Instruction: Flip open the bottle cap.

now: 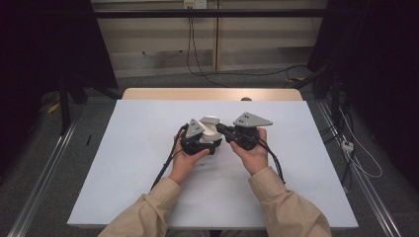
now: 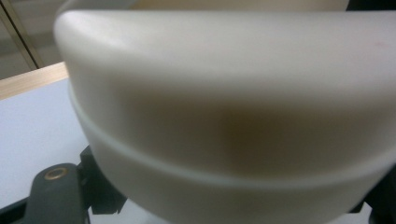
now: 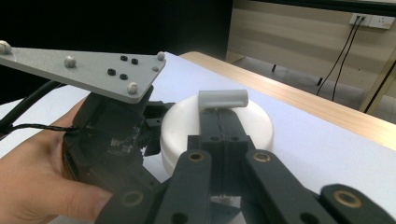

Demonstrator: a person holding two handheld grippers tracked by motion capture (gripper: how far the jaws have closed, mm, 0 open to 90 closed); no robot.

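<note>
A white round lidded container (image 1: 210, 126) sits at the middle of the white tabletop (image 1: 123, 163). My left gripper (image 1: 207, 140) is shut on its body from the left; in the left gripper view the container's wall (image 2: 224, 116) looms very close, with a black finger (image 2: 53, 193) at its lower left. My right gripper (image 1: 221, 129) comes in from the right. In the right gripper view its jaws (image 3: 222, 112) are pressed together under the lid's small white handle (image 3: 222, 98), pinching it. The container's underside is hidden.
A wooden table edge (image 1: 212, 94) shows beyond the white top. Black cables (image 1: 168, 160) trail from both grippers toward the person. Metal rails (image 1: 42, 173) run along the floor on both sides, and loose cables (image 1: 363, 163) lie at the right.
</note>
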